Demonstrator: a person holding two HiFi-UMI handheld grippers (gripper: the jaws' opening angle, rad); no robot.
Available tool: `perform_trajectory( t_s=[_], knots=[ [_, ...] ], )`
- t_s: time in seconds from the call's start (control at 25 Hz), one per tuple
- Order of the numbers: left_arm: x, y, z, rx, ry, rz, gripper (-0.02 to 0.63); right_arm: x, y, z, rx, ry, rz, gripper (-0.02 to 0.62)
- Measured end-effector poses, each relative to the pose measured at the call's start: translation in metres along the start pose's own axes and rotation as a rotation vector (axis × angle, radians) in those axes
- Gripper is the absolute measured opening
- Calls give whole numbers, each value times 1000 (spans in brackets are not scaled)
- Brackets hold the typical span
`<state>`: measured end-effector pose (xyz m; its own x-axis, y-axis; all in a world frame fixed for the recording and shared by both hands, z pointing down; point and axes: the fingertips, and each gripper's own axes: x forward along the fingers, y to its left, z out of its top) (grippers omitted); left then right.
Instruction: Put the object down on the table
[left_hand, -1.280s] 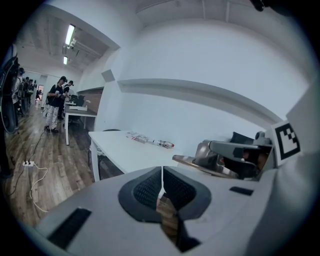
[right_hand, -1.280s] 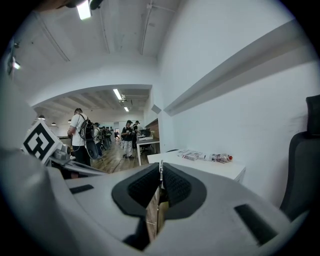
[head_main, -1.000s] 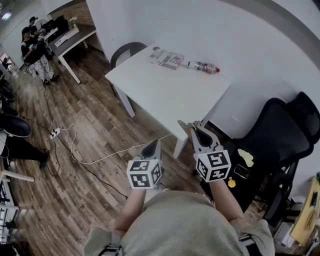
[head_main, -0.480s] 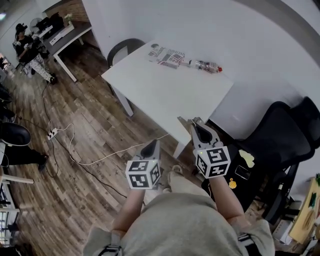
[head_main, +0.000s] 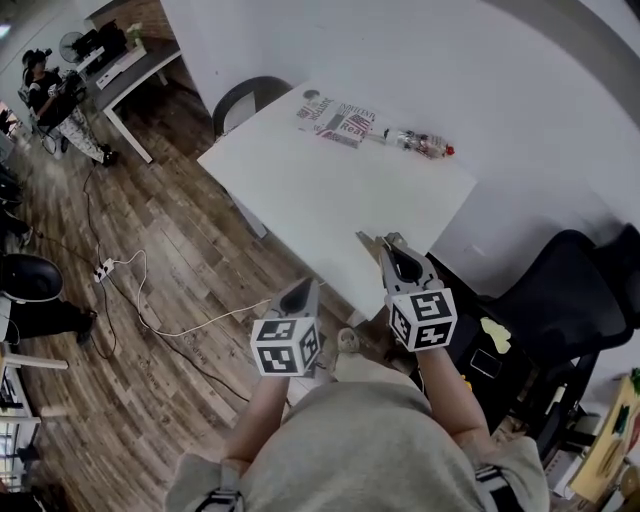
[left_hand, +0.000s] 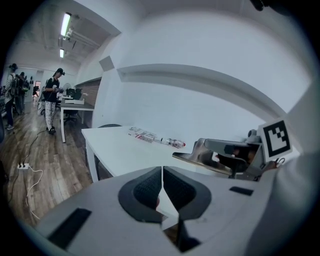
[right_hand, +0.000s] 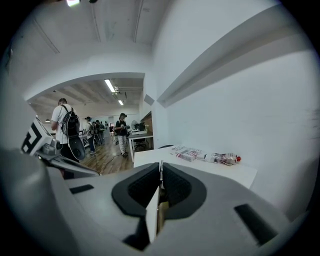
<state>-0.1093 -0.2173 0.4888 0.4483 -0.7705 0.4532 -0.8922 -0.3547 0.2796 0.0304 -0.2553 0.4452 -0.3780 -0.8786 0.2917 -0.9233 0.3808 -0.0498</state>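
My right gripper (head_main: 392, 246) is shut on a thin pale flat object (head_main: 366, 243), which sticks out to the left of its tips. In the right gripper view that object (right_hand: 152, 215) shows edge-on between the dark pads of the right gripper (right_hand: 160, 167). It hangs over the near edge of the white table (head_main: 330, 195). The left gripper (head_main: 300, 290) is lower and to the left, over the wooden floor beside the table. Its jaws meet in the left gripper view (left_hand: 162, 170), and I see nothing held in them.
A magazine (head_main: 340, 120) and a lying plastic bottle (head_main: 425, 145) with a red cap rest at the table's far side by the wall. A grey chair (head_main: 245, 100) stands behind the table, a black office chair (head_main: 570, 300) at right. A white cable (head_main: 150, 290) crosses the floor; people (head_main: 55, 95) stand far left.
The person has stepped closer to the table, so it sits nearer and lower in the head view. Both grippers keep their pose and their closure.
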Motion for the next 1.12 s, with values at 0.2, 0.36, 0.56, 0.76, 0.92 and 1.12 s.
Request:
perform_trajectory(
  t_s=[0.2,0.36,0.56,0.76,0.92,1.12],
  knots=[
    [29,11,14,-21,6,19,11,35,-19,-3,-6,39,11,25],
    [45,20,21,-32,16,31,11,61,-27,-9,-6,69,22,25],
    [64,29,25,-43,33,48,11,92,-40,-20,-17,106,33,25],
    [82,35,27,-49,54,60,11,120,-51,-34,-10,145,42,25],
    [97,39,28,-45,72,68,11,141,-60,-45,7,167,47,25],
    [108,42,28,-42,92,81,11,159,-68,-59,11,196,46,25]
  ],
)
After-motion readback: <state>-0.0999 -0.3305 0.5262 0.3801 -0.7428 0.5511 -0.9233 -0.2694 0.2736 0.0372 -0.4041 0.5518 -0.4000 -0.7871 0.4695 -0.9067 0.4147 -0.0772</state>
